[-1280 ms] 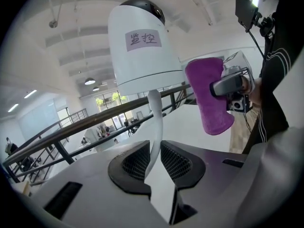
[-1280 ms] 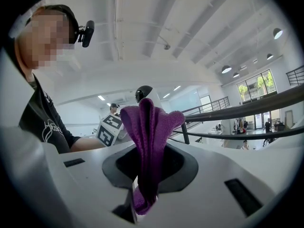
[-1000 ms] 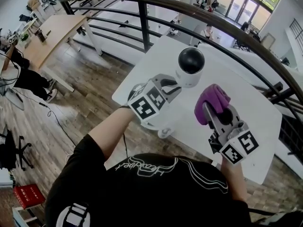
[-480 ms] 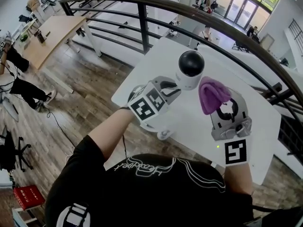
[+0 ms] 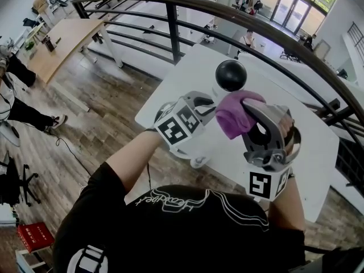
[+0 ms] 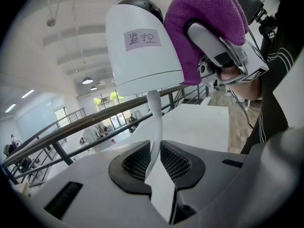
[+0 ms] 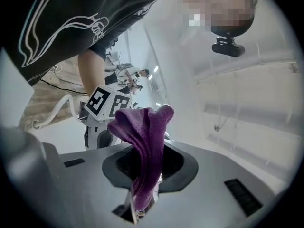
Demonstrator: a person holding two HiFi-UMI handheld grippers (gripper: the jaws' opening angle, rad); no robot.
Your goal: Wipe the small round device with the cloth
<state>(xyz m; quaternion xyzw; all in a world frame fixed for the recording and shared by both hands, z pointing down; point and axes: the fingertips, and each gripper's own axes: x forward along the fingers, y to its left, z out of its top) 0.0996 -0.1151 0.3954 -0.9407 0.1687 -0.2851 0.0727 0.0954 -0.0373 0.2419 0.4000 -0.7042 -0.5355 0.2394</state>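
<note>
Item 1, L gripper (image 5: pixel 206 104) (image 6: pixel 154 163): jaws pinched on the thin white stem (image 6: pixel 154 122) under the device, marker cube up toward me. Item 2, small round device (image 5: pixel 230 74) (image 6: pixel 142 46): white body w/ black dome on top, paper label (image 6: pixel 142 38) on its side, held by the stem over the white table (image 5: pixel 307 147), near the dark railing (image 5: pixel 170 4). Item 3, R gripper (image 5: pixel 243 108) (image 7: pixel 145 175): jaws clamped on the purple cloth (image 5: pixel 230 117) (image 7: pixel 142 137). Cloth wad (image 6: pixel 199 27) bunched over the jaw tips, pressed vs. the device's white body just below the dome, on the side away from the L gripper.
</note>
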